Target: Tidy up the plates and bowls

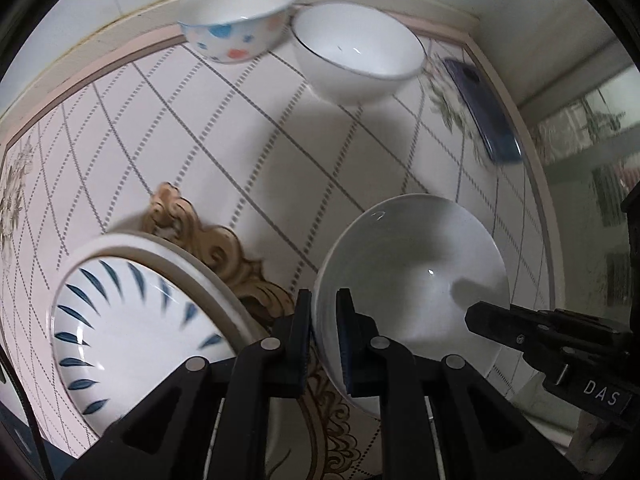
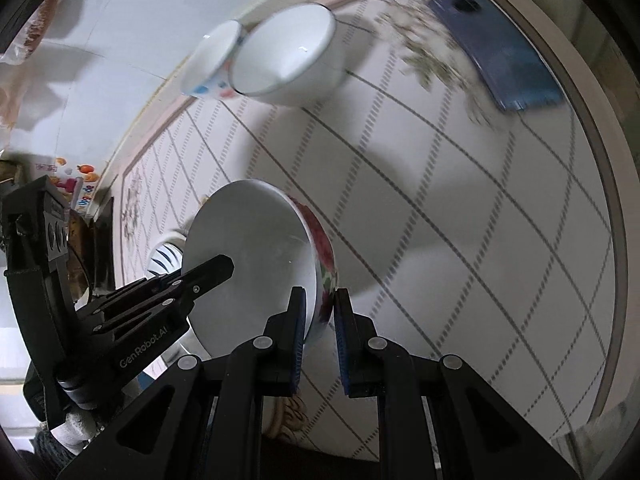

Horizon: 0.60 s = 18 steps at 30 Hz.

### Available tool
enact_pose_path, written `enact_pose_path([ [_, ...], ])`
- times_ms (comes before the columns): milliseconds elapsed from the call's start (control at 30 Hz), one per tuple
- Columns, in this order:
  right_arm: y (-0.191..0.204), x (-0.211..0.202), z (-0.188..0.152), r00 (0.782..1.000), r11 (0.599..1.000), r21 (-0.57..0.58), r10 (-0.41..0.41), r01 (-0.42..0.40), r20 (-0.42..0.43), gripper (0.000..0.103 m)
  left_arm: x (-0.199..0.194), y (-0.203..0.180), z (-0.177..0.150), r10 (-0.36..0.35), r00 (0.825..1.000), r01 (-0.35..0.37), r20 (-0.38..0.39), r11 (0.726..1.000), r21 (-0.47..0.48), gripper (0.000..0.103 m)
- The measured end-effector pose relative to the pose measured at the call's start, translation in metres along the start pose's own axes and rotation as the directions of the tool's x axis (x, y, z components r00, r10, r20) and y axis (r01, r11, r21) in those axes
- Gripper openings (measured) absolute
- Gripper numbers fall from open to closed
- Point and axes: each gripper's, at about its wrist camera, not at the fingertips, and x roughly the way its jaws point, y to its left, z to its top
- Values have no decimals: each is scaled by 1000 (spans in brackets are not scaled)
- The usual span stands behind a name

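Grippers (image 1: 324, 336) (image 2: 320, 336) apparently pinching bowl (image 1: 412, 280) rim

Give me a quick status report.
Left gripper and right gripper both clamped on the rim of one floral bowl, lifted. Blue-leaf plate below left. Two bowls and phone far side.

The blue-striped plate (image 1: 132, 320) is cut off at its lower edge by the left gripper (image 1: 324, 332) in the left wrist view, and in the right wrist view only a sliver of it shows behind the floral bowl (image 2: 256, 256). The spotted bowl (image 2: 212, 64) sits half hidden behind the white bowl (image 2: 288, 56) there, and both are motion-blurred. The phone (image 2: 500, 48) and the flower print on the tabletop (image 2: 480, 220) beside it are also smeared.
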Motion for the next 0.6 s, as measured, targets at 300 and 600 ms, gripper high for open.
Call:
enact_pose_path([
  [300,-31,7,-22,999,999,34,-18,19,-27,16,18,-19,-18,46,998,-44,-32,998,53,10],
  [600,-38,7,-25,999,999,30,-14,15,-37,16,20,-25,-21,80,996,-77,-29,995,67,10],
])
